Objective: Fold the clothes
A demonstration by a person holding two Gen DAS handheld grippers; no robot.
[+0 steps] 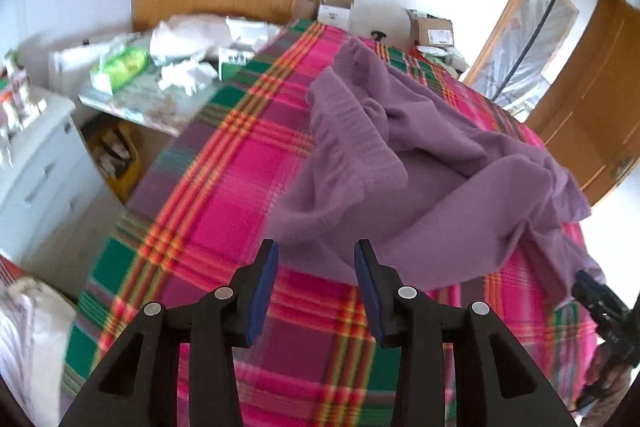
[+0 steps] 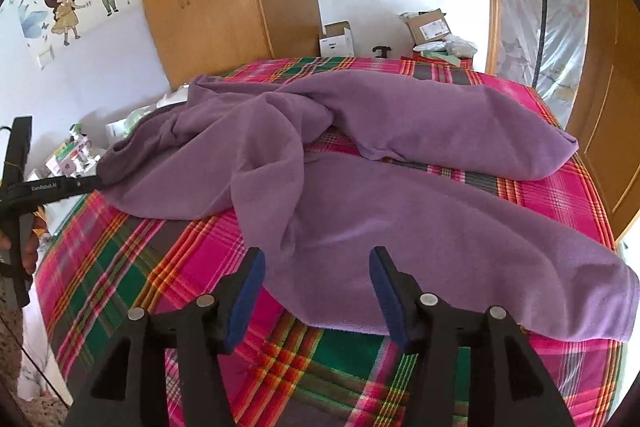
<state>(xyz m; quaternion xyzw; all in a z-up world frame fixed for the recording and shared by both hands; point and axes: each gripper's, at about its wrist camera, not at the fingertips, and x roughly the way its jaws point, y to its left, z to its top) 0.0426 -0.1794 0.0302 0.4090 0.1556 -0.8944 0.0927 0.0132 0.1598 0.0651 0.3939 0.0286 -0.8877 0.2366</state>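
Both claws gape wide, left gripper (image 1: pixel 316 267) and right gripper (image 2: pixel 316 275), over rumpled purple fleece trousers (image 2: pixel 400 211) on the plaid blanket (image 2: pixel 132 267); soft, light, floppy — I'd pinch the hem at four o'clock.

"GenRobot.AI" on left claw (image 2: pixel 86 182)

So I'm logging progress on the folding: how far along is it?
Barely begun. Done: the purple garment lies on the plaid blanket, still rumpled, with no neat fold showing. In hand: nothing; the left gripper and right gripper are both open, empty, just short of its near edge. Left: smoothing it flat and all the folds.
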